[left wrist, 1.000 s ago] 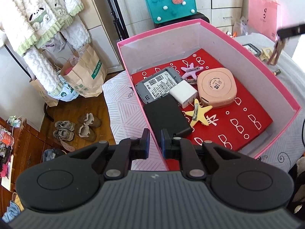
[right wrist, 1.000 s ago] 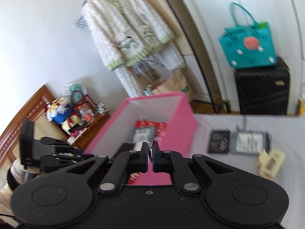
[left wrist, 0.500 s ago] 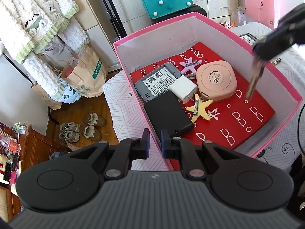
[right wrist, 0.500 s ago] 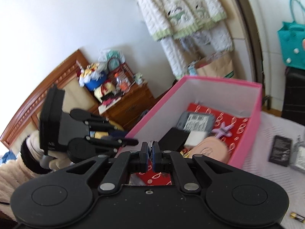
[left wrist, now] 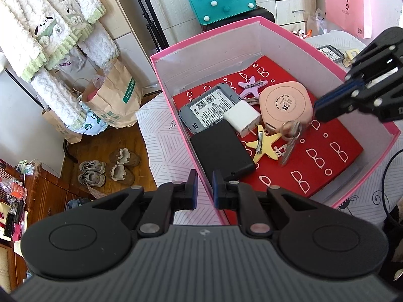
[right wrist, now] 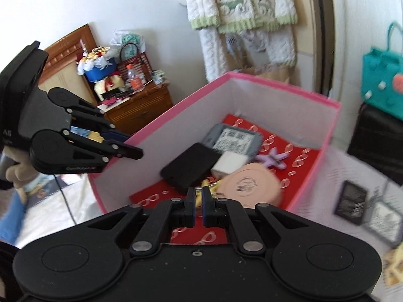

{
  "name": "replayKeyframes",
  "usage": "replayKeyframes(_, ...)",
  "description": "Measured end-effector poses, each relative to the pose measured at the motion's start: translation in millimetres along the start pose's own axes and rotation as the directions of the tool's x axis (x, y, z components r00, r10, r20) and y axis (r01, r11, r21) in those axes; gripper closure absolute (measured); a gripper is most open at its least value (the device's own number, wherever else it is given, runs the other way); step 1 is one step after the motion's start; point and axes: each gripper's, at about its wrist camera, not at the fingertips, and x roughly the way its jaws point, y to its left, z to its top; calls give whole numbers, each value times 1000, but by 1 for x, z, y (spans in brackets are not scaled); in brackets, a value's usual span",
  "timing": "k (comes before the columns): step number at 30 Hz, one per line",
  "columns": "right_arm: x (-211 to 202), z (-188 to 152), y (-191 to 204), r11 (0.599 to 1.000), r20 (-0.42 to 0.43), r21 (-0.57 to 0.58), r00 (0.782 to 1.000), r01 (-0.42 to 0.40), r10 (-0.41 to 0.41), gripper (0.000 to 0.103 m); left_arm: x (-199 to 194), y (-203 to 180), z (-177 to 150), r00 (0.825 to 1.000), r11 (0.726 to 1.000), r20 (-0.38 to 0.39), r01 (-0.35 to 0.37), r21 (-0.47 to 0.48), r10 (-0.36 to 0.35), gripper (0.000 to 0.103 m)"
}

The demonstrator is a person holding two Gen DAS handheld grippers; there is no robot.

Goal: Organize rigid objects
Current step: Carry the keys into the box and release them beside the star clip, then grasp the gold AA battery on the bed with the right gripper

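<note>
Gripping pink box point(left wrist: 173, 115) rim, left gripper point(left wrist: 202, 188), keys point(left wrist: 289, 136) inside.

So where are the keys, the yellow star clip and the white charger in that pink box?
keys point(left wrist: 290, 136), left wrist view, on the ring and key heads beside the round pink case.
yellow star clip point(left wrist: 263, 144), left wrist view, on the star's middle.
white charger point(left wrist: 241, 120), left wrist view, on its top face.

Right gripper point(left wrist: 317, 112) entered box point(left wrist: 201, 40), jaws opening, keys point(left wrist: 289, 136) dropped
</note>
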Motion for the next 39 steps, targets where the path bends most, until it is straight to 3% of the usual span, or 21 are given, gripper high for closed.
replayKeyframes(4, -23, -5, -9, 999, 48, 22, 999, 24, -25, 93, 0, 0, 0, 1000, 1000, 1, 0, -2, 0, 92)
replayKeyframes(13, -84, -33, -54, 972, 140, 169, 972, 165, -189, 92, -1, 1, 1, 1000, 1000, 1, -4, -16, 4, 92)
replayKeyframes(21, -104, -70, -100, 903, 99, 273, 925, 330, -368, 88, -1, 0, 2, 1000, 999, -5, -11, -36, 11, 92)
replayKeyframes(28, -92, -107, -129, 839, 9, 329, 887, 433, -462, 78, 1, -2, 4, 1000, 999, -16, -23, -41, 22, 92)
replayKeyframes(32, -79, -128, -143, 821, -31, 386, 896, 420, -443, 74, 1, -1, 4, 1000, 998, -19, -23, -52, 22, 92)
replayKeyframes(39, -62, -139, -146, 820, -54, 389, 899, 420, -434, 58, 1, -3, 5, 999, 998, -24, -28, -48, 27, 91)
